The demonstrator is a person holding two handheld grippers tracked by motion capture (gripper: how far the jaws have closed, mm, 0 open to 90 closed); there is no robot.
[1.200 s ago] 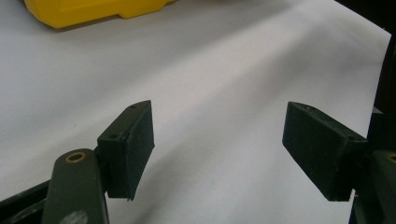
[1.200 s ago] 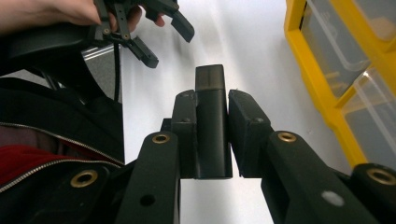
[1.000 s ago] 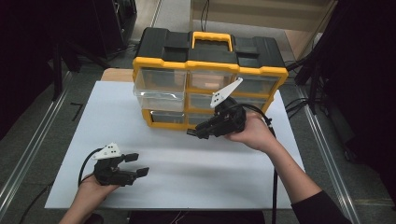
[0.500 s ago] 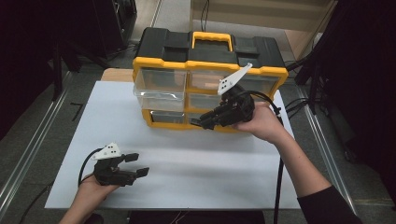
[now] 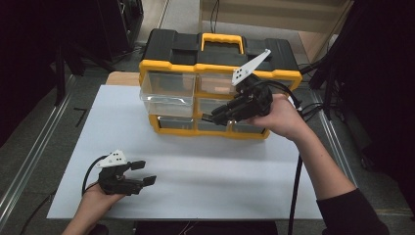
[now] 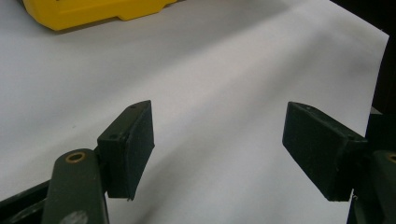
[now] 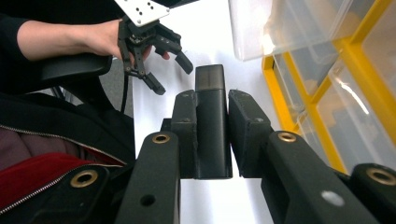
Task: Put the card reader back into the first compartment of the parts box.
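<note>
The right claw is clamped on a small black block, which stands upright between its jaws, and it is held up in front of the yellow drawer organizer. One clear drawer on the upper left stands pulled out, so the pick-up looks done and the drop into a drawer is left; which drawer is meant I cannot tell from these angles. The left claw rests idle with its jaws wide apart, holding nothing, low on the white counter, well apart from the organizer.
</note>
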